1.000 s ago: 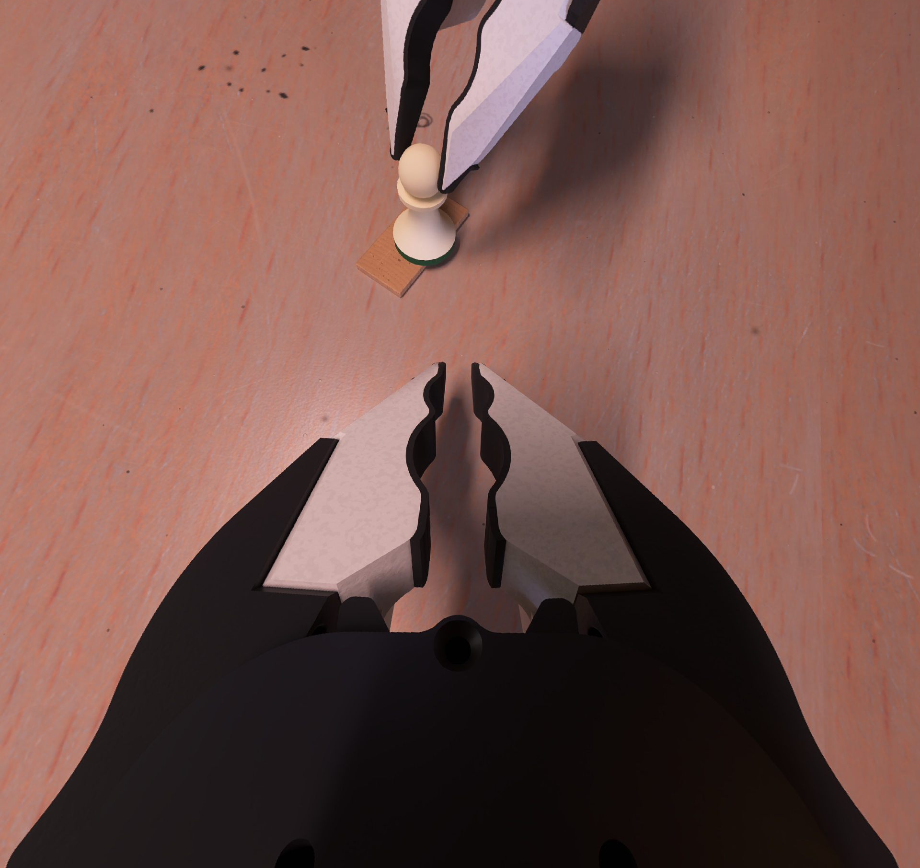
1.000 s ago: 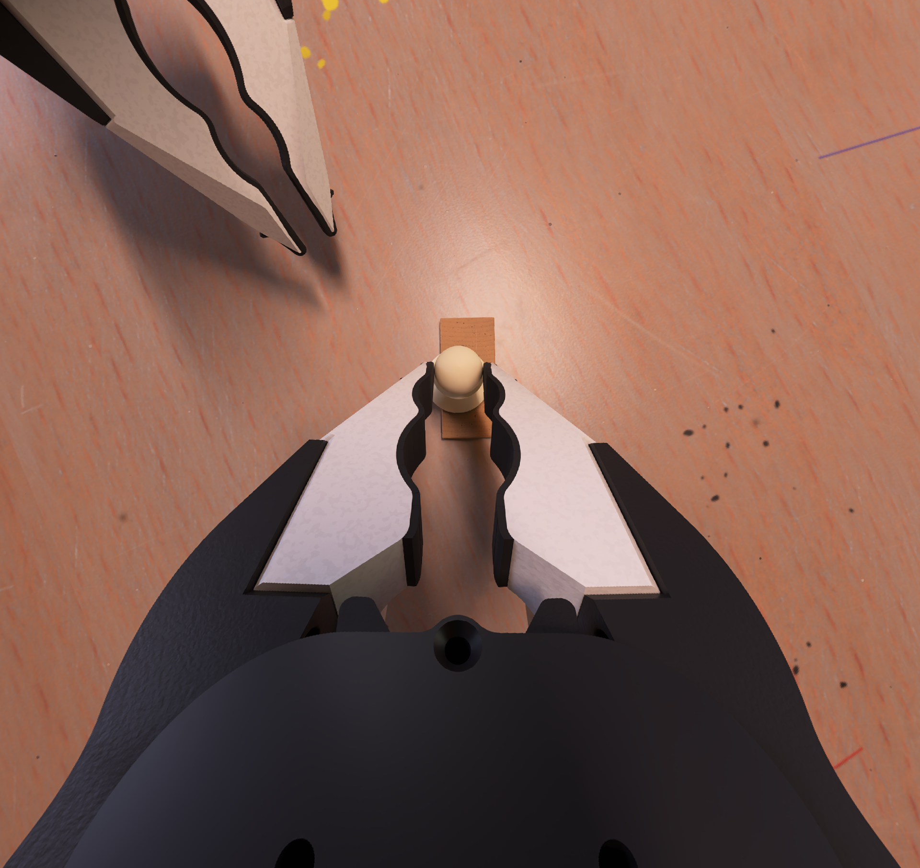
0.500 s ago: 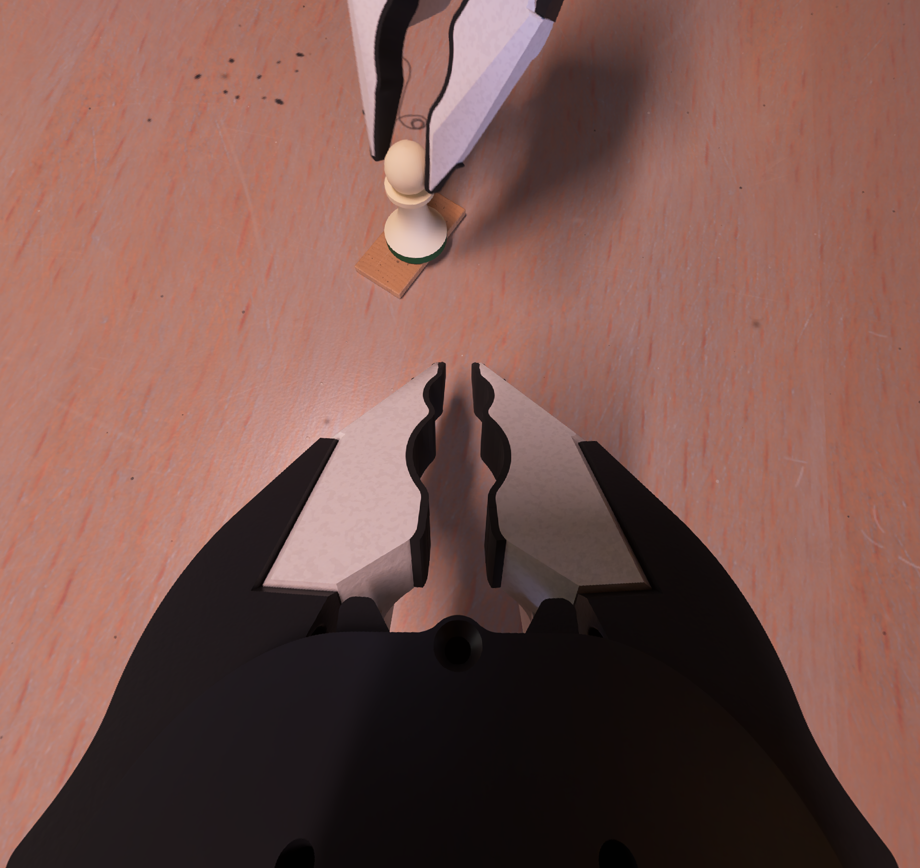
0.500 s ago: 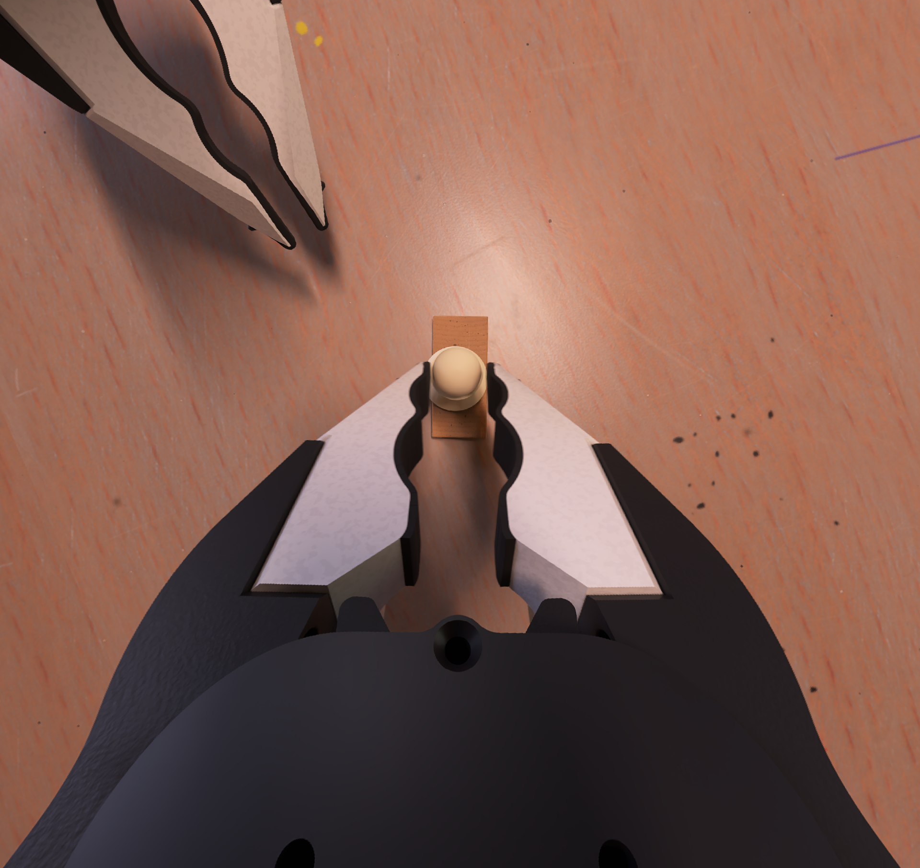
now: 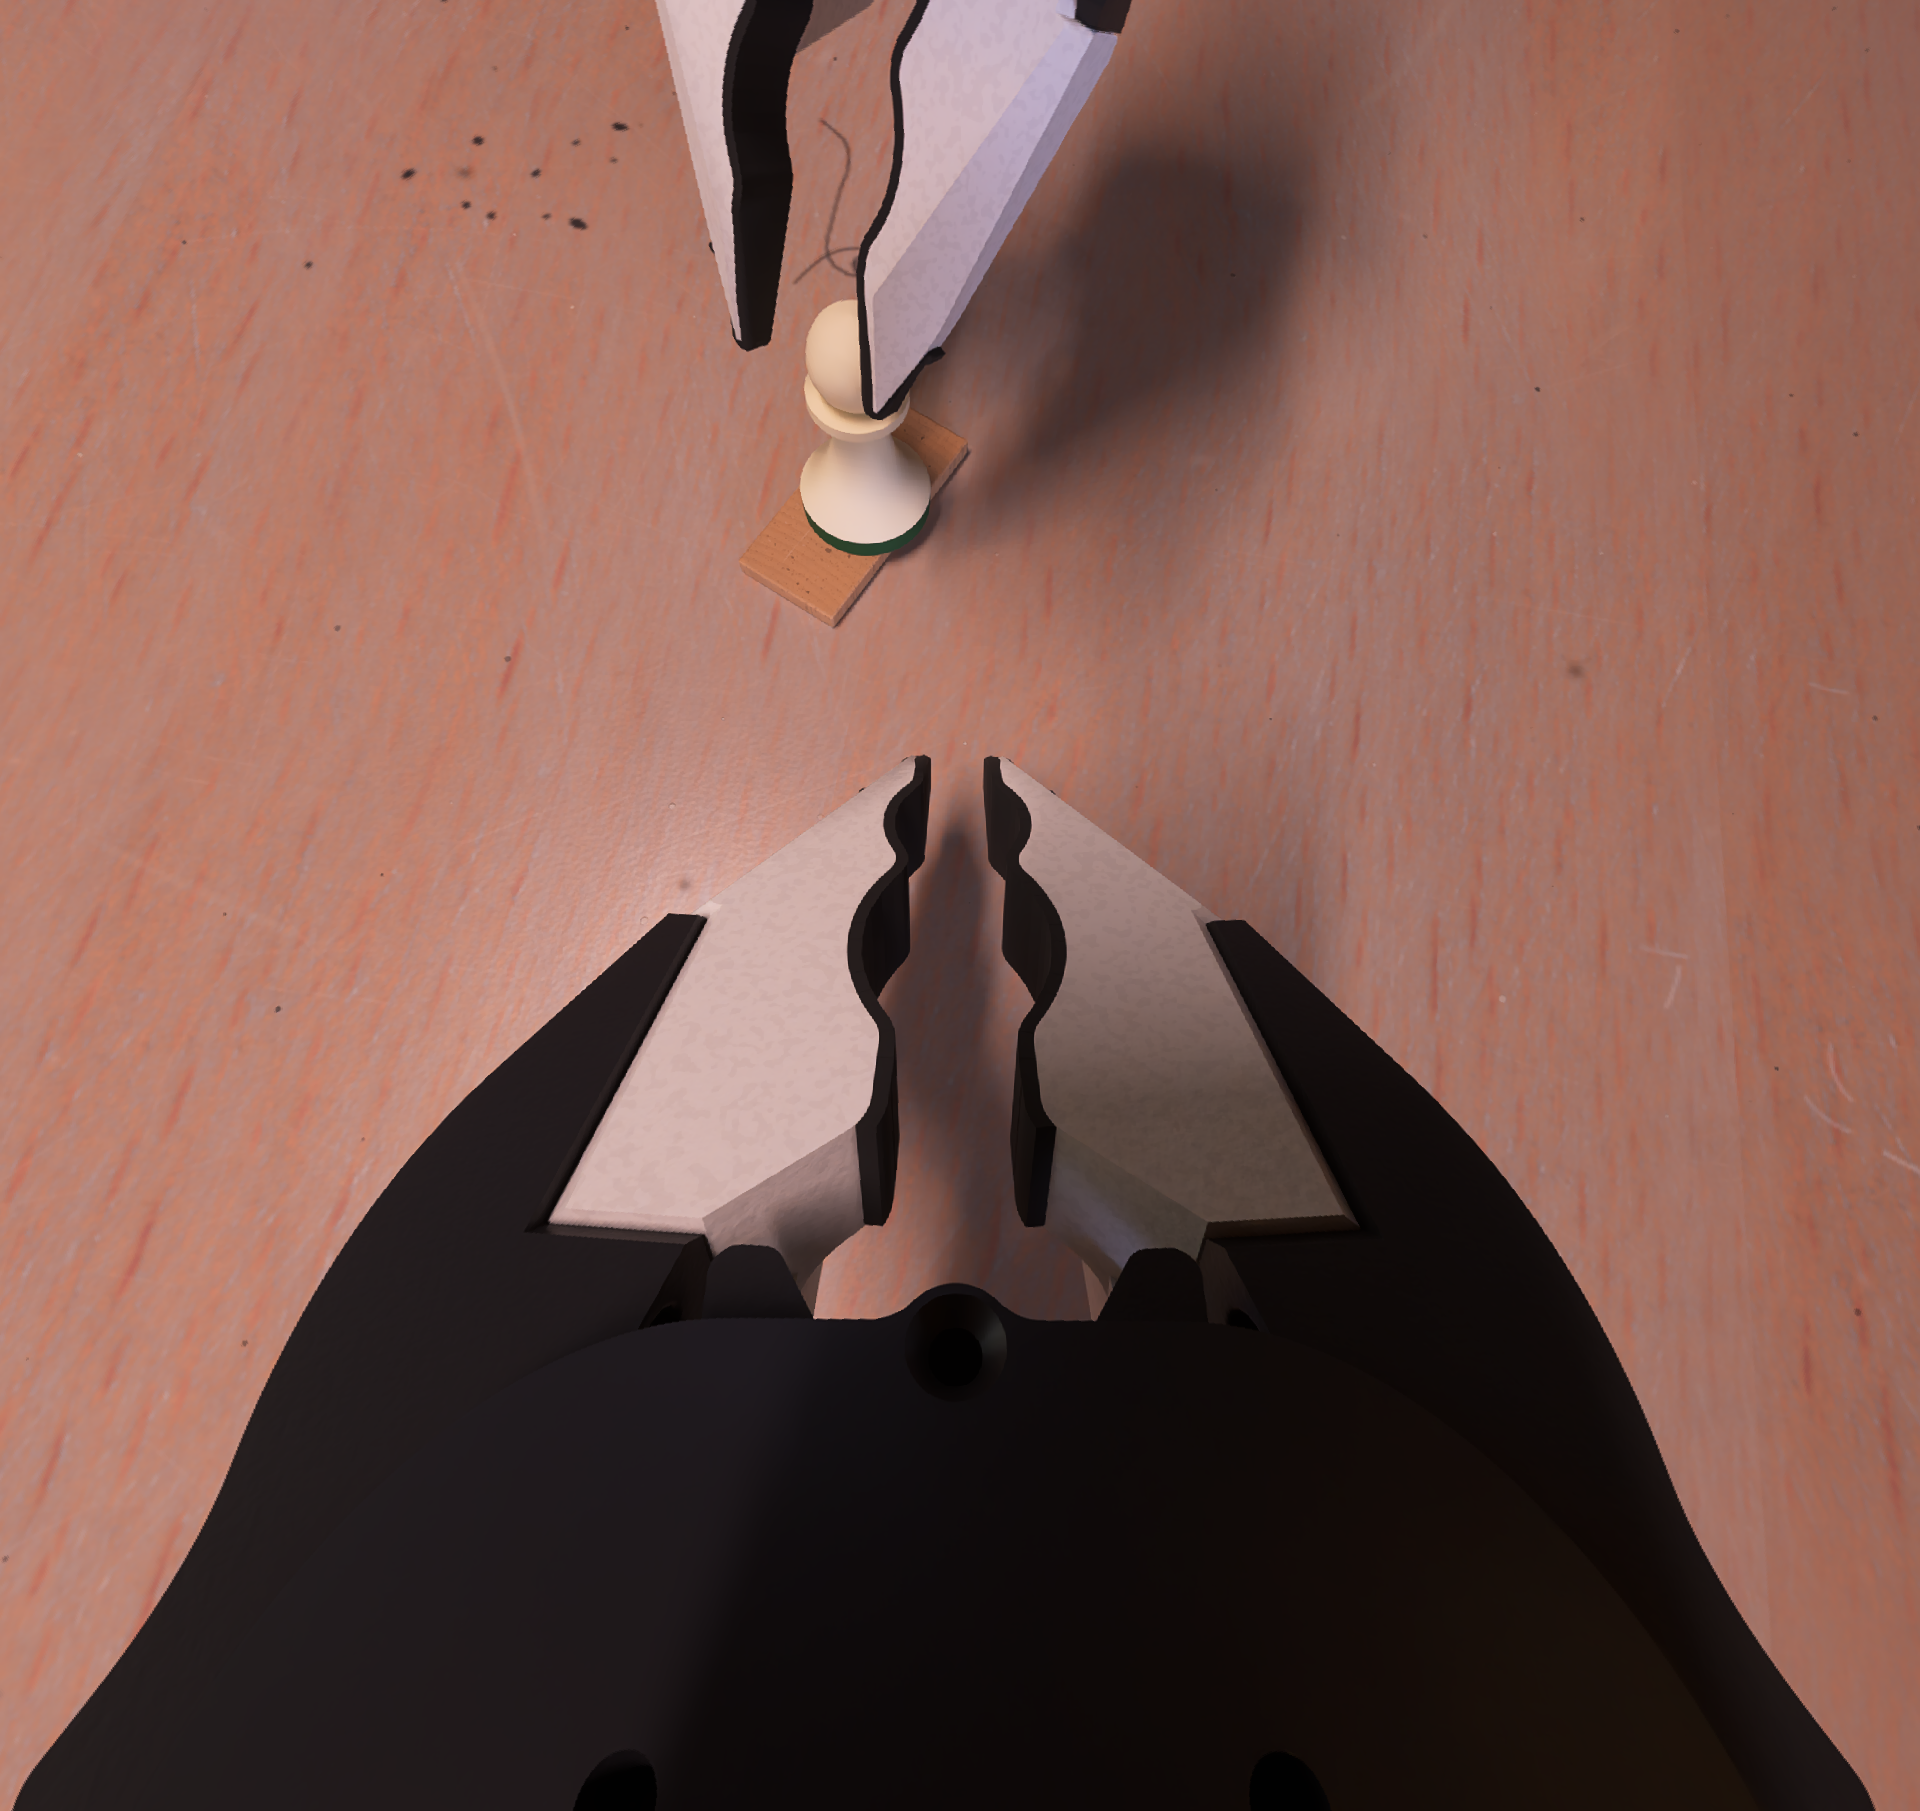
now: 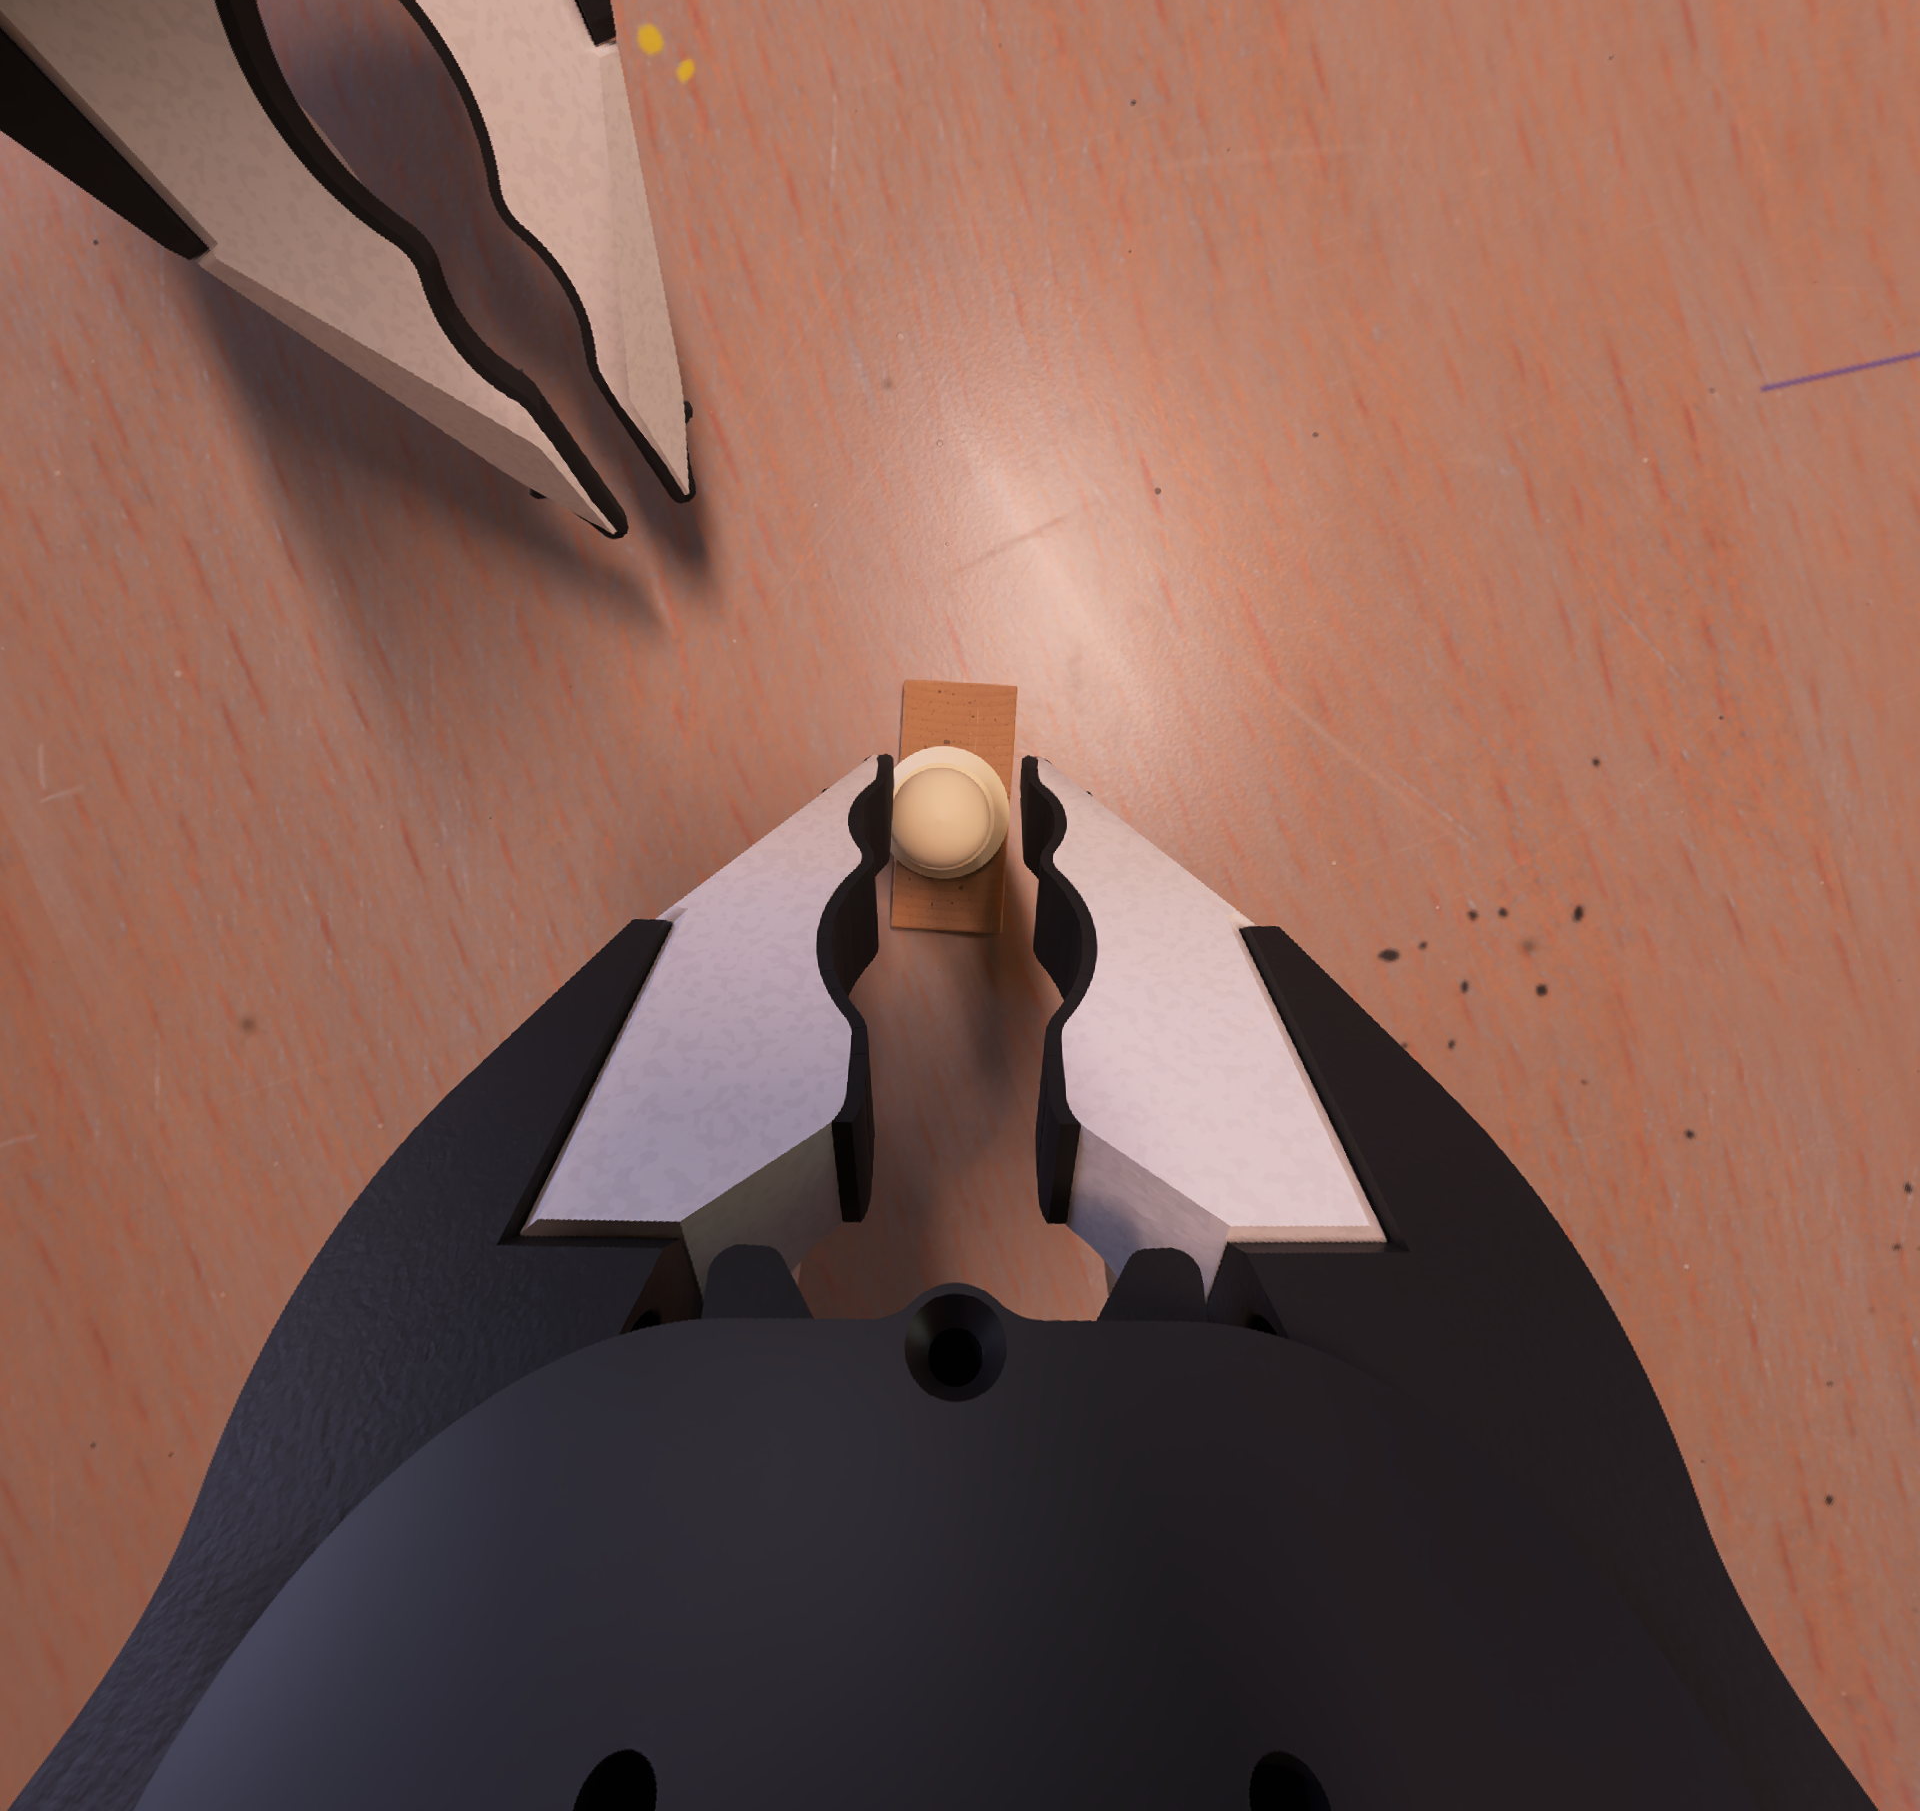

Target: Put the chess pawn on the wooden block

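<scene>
- The pawn (image 5: 860, 473), cream with a dark green base ring, stands upright on the block (image 5: 821, 572), a thin flat wooden slab lying on the table (image 5: 312, 826).
- In the left wrist view the pawn sits toward the far half of the block, with the near end bare.
- The right gripper (image 6: 956, 774) points down over the pawn, its jaws apart around the round head.
- In the right wrist view a gap shows between the head and the right finger (image 6: 1143, 982); the left finger (image 6: 727, 982) is just beside the head, and I cannot tell whether it touches.
- In the left wrist view the right gripper (image 5: 821, 359) comes down from above, one fingertip hiding part of the pawn's head.
- The left gripper (image 5: 956, 774) hangs over bare table short of the block, its jaws nearly together with only a narrow slit between them, holding nothing.
- Black specks (image 5: 520, 192) and yellow spots (image 6: 665, 47) mark the table.
</scene>
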Controlling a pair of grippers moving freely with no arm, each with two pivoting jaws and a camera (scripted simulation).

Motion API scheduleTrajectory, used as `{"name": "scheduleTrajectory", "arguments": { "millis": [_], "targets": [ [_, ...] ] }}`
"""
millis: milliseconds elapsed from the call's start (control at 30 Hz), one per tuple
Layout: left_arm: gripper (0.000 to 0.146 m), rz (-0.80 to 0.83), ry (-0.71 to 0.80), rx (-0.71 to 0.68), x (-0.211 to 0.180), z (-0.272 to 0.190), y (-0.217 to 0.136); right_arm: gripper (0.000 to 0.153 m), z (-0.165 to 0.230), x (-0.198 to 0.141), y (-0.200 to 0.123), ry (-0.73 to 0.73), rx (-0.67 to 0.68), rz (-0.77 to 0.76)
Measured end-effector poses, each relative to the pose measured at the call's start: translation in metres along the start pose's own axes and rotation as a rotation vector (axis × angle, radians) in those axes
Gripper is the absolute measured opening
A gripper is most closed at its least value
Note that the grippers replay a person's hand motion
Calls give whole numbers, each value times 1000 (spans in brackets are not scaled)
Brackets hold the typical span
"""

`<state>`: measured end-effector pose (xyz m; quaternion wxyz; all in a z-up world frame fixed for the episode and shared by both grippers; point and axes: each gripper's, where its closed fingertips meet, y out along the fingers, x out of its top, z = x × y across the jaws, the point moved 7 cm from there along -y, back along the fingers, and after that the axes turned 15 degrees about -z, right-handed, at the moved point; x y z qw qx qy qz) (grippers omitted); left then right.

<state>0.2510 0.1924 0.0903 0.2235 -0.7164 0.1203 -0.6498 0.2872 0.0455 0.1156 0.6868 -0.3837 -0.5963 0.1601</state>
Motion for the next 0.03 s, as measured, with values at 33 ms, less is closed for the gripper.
{"name": "scheduleTrajectory", "arguments": {
  "millis": [33],
  "targets": [
    [10,-1,-2,-1,0,0,0,24,-1,1,1,0,8,14]
  ]
}}
